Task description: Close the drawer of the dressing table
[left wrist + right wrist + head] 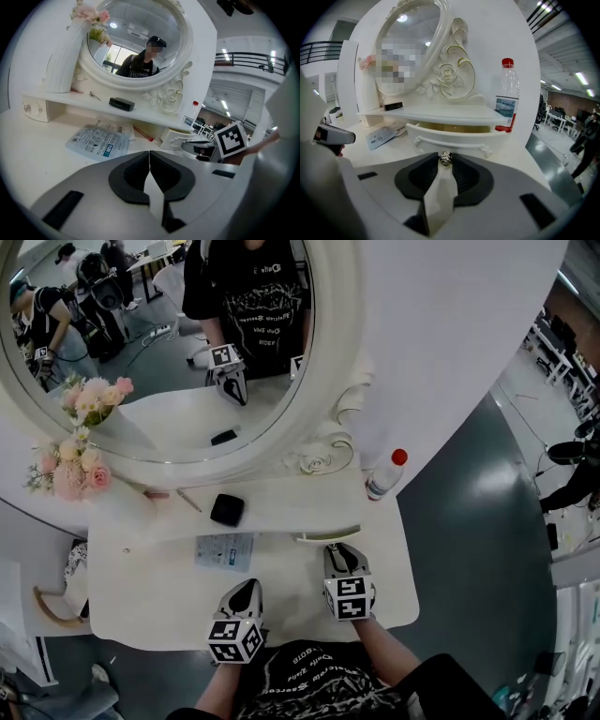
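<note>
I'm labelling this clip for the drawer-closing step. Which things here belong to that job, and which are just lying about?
Job in hand:
drawer, standing ajar
knob, pinched by the right hand-held gripper

Lying about:
printed packet
black case
red-capped bottle
pink flowers
left hand-held gripper, shut and empty

The white oval mirror frame (328,381) is cut off by the head view's top edge. The inside of the white drawer (450,136), standing slightly open, is mostly hidden under the white shelf (454,112) above it; only a yellowish sliver shows. The small silvery metal knob (446,158) sits pinched at the tips of the right hand-held gripper (446,163), whose pads cover its sides. Print on the pale blue flat packet (98,142) on the table (37,140) is too small to read. So is the label of the clear plastic bottle with a red cap (506,101). What the small black squarish object (227,510) is cannot be told.
</note>
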### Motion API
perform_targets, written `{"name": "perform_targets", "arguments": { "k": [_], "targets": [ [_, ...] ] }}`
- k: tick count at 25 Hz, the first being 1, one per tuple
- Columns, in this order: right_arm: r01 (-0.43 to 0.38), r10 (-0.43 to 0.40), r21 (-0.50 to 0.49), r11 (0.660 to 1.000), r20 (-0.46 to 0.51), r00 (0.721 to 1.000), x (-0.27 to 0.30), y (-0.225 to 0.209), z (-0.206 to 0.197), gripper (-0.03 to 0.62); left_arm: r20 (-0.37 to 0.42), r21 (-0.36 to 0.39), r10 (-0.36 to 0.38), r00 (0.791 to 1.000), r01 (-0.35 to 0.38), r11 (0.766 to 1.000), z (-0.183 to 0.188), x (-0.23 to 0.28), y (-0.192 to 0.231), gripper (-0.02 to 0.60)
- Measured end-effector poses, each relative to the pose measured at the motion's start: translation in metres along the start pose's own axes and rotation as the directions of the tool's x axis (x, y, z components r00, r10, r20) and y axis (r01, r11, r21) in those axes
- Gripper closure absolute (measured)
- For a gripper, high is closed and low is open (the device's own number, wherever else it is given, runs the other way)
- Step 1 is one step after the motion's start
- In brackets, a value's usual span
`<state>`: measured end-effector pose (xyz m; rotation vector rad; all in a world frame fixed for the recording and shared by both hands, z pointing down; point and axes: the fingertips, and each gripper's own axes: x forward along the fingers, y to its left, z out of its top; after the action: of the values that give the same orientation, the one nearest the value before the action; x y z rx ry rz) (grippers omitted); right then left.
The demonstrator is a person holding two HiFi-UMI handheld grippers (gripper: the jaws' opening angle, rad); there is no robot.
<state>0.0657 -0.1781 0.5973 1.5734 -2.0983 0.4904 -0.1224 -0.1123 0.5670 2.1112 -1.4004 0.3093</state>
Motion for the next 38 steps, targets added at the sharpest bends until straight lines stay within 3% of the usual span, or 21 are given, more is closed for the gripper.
{"name": "perform_targets", "arguments": {
  "k": [9, 38],
  "targets": [
    [-0.001, 0.0, 0.012, 1.0, 0.006, 1.0, 0.003, 0.0, 0.002, 0.491, -0.017, 0.022, 0.003, 1.0, -0.003, 1.0, -0.001, 0.001, -0.001, 0.565],
    [0.007, -0.008, 0.014, 1.0, 0.014, 1.0, 0.013, -0.005, 0.01, 0.491, -0.02, -0.017, 0.034, 0.999, -0.034, 0.999, -0.003, -0.001, 0.007, 0.565]
  ]
}}
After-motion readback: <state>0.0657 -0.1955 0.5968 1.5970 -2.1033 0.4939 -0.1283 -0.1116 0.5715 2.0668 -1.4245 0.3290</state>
